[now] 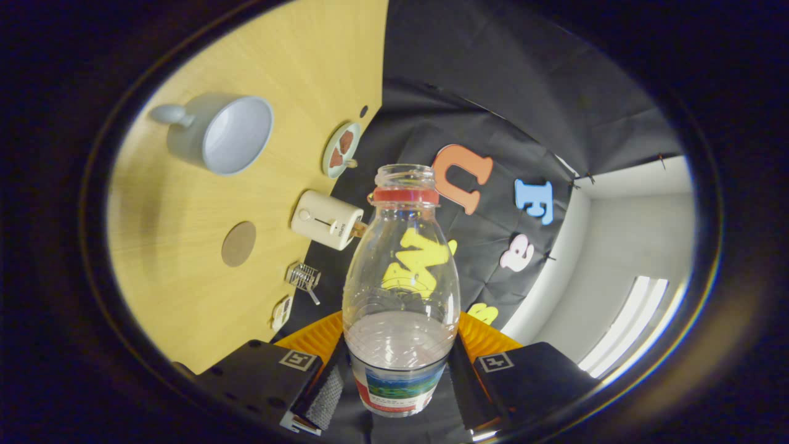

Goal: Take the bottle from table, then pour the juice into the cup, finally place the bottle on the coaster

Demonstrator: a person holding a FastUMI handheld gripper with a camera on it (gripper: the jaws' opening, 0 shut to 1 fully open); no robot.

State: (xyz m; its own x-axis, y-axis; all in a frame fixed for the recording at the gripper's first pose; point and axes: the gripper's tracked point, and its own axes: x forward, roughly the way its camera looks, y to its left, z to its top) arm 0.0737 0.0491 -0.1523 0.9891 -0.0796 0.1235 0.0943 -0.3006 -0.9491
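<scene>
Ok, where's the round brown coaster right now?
In the gripper view, the round brown coaster lies flat on the wooden table, between the grey cup and the gripper, beside the cream toaster-like box.

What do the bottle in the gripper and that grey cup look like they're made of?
The bottle, clamped between the gripper fingers, looks like clear thin plastic: see-through, ribbed. The cup on the wooden-looking table seems matte glazed ceramic, though it could be plastic.
</scene>
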